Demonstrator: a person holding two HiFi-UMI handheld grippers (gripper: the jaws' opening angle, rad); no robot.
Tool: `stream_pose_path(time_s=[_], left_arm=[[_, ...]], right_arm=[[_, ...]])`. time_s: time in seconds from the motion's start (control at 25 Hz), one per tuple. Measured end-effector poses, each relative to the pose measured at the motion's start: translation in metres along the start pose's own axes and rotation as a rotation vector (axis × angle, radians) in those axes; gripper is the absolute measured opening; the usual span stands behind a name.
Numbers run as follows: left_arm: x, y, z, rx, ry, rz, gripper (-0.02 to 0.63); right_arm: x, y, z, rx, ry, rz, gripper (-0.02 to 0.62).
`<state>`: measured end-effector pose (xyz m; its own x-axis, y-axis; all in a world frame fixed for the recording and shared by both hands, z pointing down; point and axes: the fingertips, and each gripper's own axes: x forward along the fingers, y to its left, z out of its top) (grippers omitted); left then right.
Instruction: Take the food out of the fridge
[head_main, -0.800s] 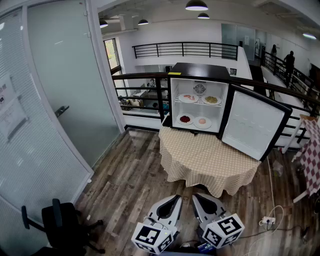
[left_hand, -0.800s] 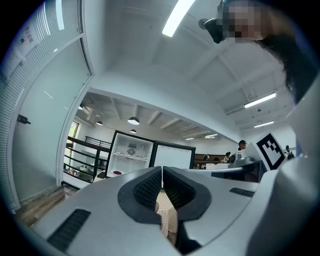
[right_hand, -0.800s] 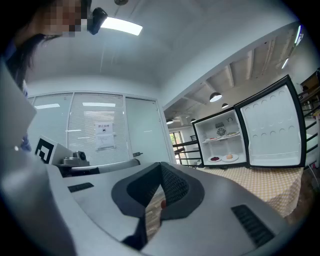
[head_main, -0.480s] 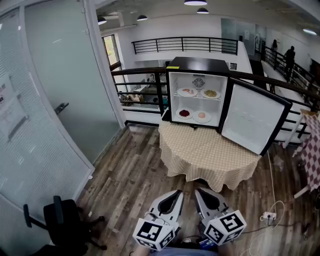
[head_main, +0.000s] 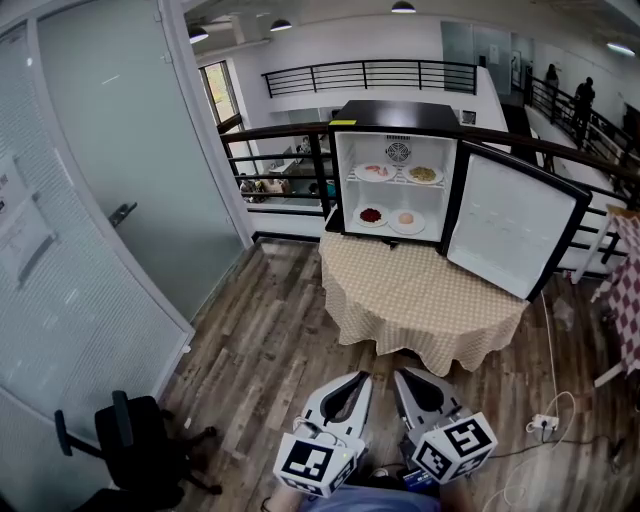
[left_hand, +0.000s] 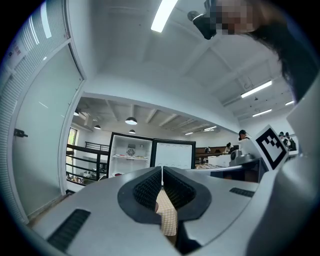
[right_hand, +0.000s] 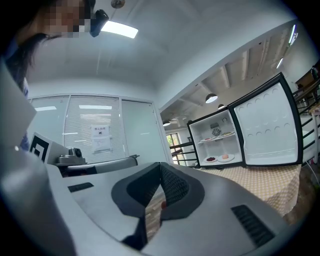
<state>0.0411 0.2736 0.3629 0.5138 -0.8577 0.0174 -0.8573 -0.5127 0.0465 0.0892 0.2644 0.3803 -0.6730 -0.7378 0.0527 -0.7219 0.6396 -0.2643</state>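
Observation:
A small black fridge (head_main: 345, 170) stands on a round table with a checked cloth (head_main: 420, 305), its door (head_main: 510, 235) swung open to the right. Two plates of food (head_main: 400, 173) sit on its upper shelf and two more (head_main: 390, 218) on the lower one. My left gripper (head_main: 362, 378) and right gripper (head_main: 399, 375) hang side by side at the bottom of the head view, well short of the table, both shut and empty. The fridge (left_hand: 131, 155) shows far ahead in the left gripper view and the fridge (right_hand: 217, 142) in the right gripper view.
A frosted glass wall with a door handle (head_main: 120, 215) runs along the left. A black office chair (head_main: 135, 460) stands at the lower left. A black railing (head_main: 270, 165) passes behind the fridge. A power strip and cable (head_main: 540, 425) lie on the wooden floor at the right.
The view has drifted a little: the table and fridge sit slightly lower and nearer, and both grippers have shifted slightly right. Their jaws stay shut.

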Motion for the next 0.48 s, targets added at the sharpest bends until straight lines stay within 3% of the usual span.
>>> stream_pose_path(time_s=[0.32,0.48], left_arm=[[0.032,0.024,-0.005,0.069,0.032,0.002,0.018],[0.059,0.045,-0.011,0.065,0.038,-0.024,0.018]], right_arm=[[0.036,-0.022,0.003,0.005,0.013,-0.007,0.017],[0.066,-0.039,0.005,0.002,0.031,-0.024,0.017]])
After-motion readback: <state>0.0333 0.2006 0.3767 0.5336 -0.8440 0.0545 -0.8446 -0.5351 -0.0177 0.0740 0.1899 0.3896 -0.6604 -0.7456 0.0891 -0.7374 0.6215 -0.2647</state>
